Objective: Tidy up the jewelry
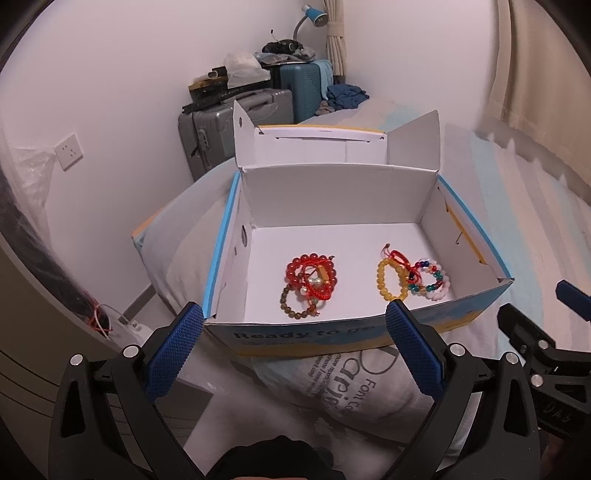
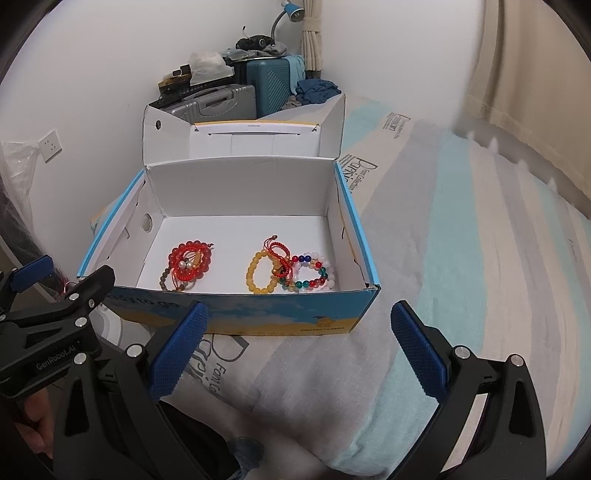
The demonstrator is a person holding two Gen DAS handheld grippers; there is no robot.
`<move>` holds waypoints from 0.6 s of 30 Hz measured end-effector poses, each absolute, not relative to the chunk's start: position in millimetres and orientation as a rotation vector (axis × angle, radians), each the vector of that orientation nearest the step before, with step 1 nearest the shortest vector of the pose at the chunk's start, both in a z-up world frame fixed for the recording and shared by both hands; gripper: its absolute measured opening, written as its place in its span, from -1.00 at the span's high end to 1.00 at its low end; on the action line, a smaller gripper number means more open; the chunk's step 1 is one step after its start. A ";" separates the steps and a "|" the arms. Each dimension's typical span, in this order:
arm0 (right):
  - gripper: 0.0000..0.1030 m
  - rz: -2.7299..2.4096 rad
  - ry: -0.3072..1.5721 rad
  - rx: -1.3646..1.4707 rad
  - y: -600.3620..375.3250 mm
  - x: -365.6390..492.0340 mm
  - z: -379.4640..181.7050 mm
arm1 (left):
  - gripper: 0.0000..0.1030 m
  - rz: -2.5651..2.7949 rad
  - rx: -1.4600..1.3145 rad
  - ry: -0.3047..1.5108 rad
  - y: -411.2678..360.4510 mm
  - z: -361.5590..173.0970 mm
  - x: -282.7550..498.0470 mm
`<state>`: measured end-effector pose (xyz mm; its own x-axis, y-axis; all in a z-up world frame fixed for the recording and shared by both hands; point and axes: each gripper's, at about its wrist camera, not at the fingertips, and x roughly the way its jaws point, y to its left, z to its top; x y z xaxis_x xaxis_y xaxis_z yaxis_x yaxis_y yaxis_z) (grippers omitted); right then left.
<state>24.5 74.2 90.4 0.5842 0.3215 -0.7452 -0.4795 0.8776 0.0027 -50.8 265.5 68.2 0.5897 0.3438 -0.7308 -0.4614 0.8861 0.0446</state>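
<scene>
An open cardboard box (image 1: 424,325) (image 2: 332,314) with a white inside and a blue and yellow outside sits on the bed. Inside lie two heaps of bracelets. The left heap (image 1: 310,284) (image 2: 188,264) has red beads, brown beads and red cord. The right heap (image 1: 413,278) (image 2: 291,271) has yellow beads, red cord and mixed coloured and pink beads. My left gripper (image 1: 295,321) is open and empty just before the box's near wall. My right gripper (image 2: 299,321) is open and empty, also in front of the box. Each gripper shows at the other view's edge.
The box lid (image 1: 332,144) stands up behind the box. The bed has a striped sheet (image 2: 480,240) and a pillow (image 1: 351,391). Suitcases (image 1: 221,125) with clutter and a blue lamp (image 1: 314,14) stand at the wall behind. A curtain (image 1: 546,66) hangs at the right.
</scene>
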 end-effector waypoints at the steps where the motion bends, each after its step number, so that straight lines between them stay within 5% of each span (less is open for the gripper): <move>1: -0.85 0.471 0.824 -0.207 73.9 24.7 90.6 | -0.88 0.469 -0.163 0.816 265.6 67.9 -50.7; 18: -0.85 0.473 0.825 -0.206 74.0 24.4 89.4 | -0.88 0.472 -0.160 0.813 264.5 68.3 -52.2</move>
